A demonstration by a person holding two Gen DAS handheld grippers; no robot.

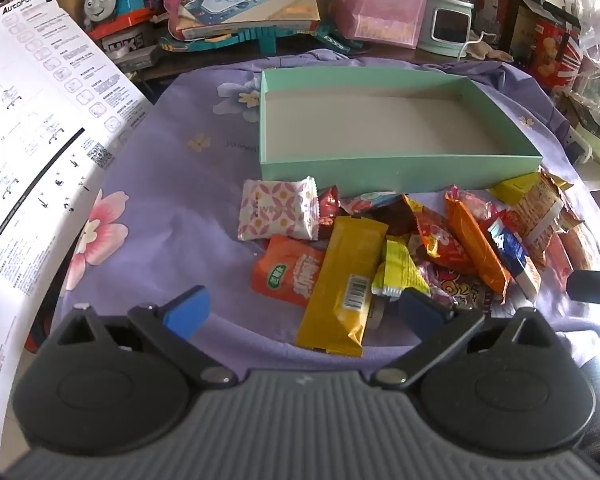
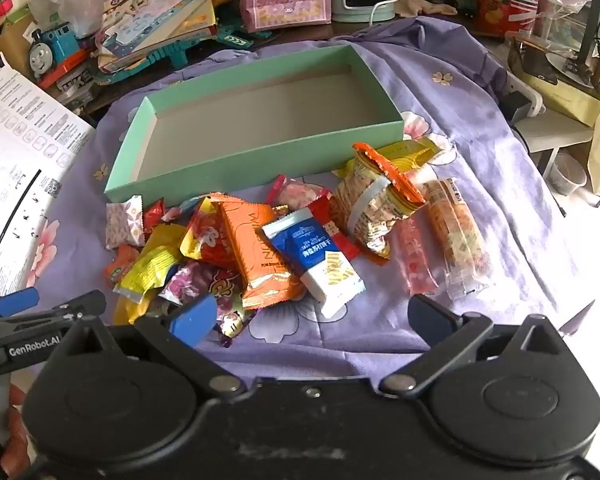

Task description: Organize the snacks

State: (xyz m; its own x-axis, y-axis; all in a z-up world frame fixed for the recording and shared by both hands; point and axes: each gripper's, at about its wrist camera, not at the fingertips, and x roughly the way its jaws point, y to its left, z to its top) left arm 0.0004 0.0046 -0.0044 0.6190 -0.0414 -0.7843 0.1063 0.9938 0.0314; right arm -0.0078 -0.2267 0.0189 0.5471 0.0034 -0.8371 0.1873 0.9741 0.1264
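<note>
Green box [image 1: 396, 172] empty; snack pile [image 1: 400, 248] heaped just in front of its near wall. Left gripper [image 1: 300, 312] and right gripper [image 2: 312, 316] both spread wide, holding nothing, hovering near pile. Best to start with yellow bar [image 1: 340, 284]: topmost, pinch across narrow width, lift clear before moving to box.

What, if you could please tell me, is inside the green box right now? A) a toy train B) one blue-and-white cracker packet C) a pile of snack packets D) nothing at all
D: the green box shows only its bare grey floor in both views, while the snack packets lie heaped on the purple cloth in front of it.
</note>
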